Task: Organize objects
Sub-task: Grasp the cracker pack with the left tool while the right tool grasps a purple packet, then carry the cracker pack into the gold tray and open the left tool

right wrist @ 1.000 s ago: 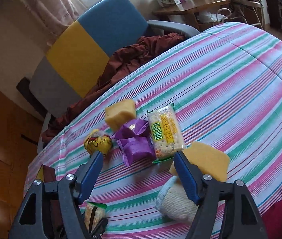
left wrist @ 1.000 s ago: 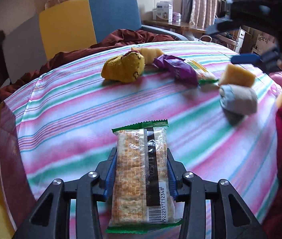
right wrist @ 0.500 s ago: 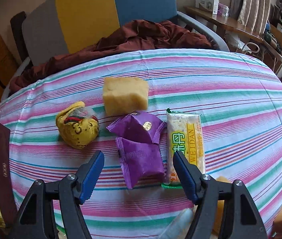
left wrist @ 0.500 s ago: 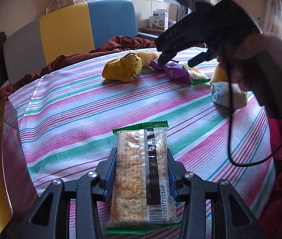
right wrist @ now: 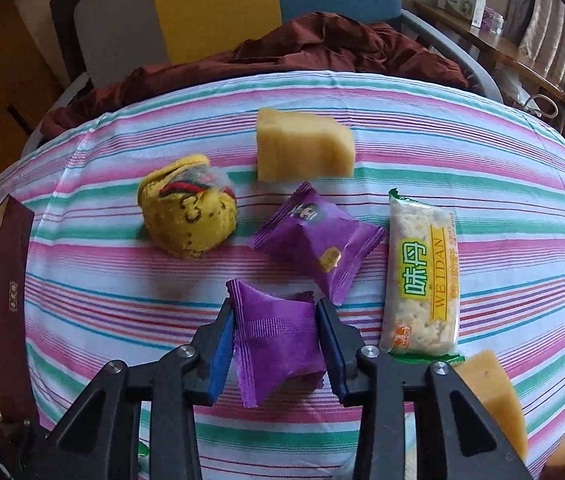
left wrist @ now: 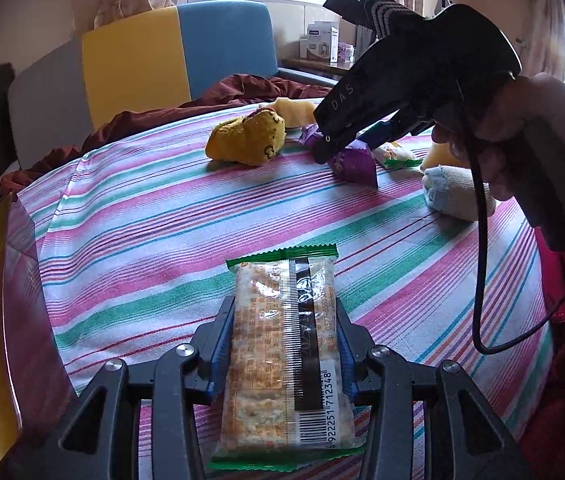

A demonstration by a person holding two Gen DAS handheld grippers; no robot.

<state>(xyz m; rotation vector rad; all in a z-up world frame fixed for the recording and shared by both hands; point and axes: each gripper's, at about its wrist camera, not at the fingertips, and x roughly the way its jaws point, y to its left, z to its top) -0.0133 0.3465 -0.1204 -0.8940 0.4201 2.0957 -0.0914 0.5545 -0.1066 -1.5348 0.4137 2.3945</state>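
At the left edge of the right wrist view we see only part of a maroon box (right wrist: 12, 304); a yellow sponge (right wrist: 494, 396) is cut off at the lower right. In the left wrist view the right gripper (left wrist: 344, 148) hides much of the purple packet (left wrist: 356, 164) it grips.

A striped tablecloth (right wrist: 502, 160) covers the table, with a grey, yellow and blue chair (right wrist: 210, 12) beyond.

The right gripper (right wrist: 276, 330), low in the frame, has just closed: its blue pads press both sides of a purple packet (right wrist: 276, 336). The left gripper (left wrist: 284, 344) clamps a green-edged cracker pack (left wrist: 284, 344) at lower centre.
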